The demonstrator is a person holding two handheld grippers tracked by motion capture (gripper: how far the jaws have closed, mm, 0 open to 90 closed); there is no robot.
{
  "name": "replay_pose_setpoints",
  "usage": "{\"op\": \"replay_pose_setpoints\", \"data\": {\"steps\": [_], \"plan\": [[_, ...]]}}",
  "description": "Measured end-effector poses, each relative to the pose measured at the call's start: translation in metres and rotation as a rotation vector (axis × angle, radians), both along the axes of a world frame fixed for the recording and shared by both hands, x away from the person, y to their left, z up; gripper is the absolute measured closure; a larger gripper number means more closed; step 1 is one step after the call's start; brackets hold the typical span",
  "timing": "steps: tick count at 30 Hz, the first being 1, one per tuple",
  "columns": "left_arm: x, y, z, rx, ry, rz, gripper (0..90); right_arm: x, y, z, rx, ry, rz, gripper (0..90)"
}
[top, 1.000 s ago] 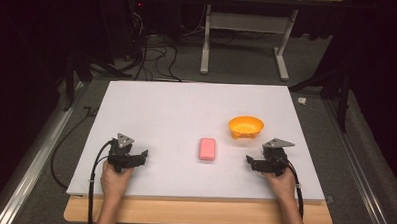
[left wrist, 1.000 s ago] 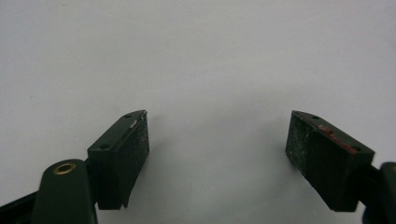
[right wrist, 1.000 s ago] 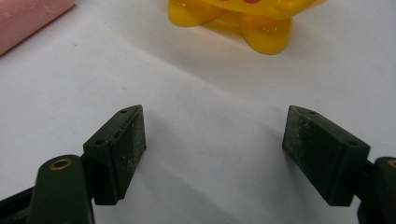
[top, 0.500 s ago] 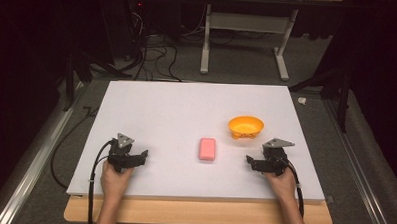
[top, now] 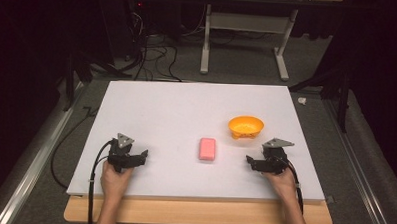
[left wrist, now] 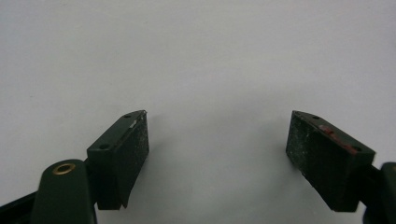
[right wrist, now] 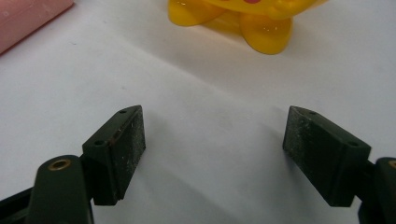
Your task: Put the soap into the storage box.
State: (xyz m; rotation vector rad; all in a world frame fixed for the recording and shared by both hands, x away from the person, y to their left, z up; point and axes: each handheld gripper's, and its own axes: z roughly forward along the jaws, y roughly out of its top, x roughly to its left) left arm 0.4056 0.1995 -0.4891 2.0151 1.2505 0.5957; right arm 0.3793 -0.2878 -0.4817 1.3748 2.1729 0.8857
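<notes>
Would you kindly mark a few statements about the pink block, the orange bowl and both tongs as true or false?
1. The pink block lies inside the orange bowl. False: it lies on the white table, apart from the bowl.
2. The right tongs are open with nothing between them. True.
3. The left tongs grip the pink block. False: they stand open over bare table.
4. The bowl sits nearer the right tongs than the left. True.
5. The bowl is upside down. False: it stands upright on its feet.
</notes>
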Motion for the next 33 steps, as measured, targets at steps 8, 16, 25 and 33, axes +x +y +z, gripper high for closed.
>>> {"op": "replay_pose_setpoints", "data": {"steps": [8, 16, 25, 33], "plan": [[0.000, 0.000, 0.000, -0.001, 0.001, -0.001, 21.6, -0.006, 0.004, 0.007, 0.031, -0.013, 0.032, 18.0], [0.000, 0.000, 0.000, -0.001, -0.001, 0.000, 21.6, -0.011, 0.017, 0.017, 0.082, -0.060, 0.123, 17.5], [0.000, 0.000, 0.000, -0.001, 0.001, -0.001, 21.6, -0.008, 0.026, 0.024, 0.122, -0.068, 0.171, 16.3], [0.000, 0.000, 0.000, -0.002, 0.001, -0.001, 21.5, -0.005, 0.033, 0.028, 0.126, -0.074, 0.204, 15.5]]}}
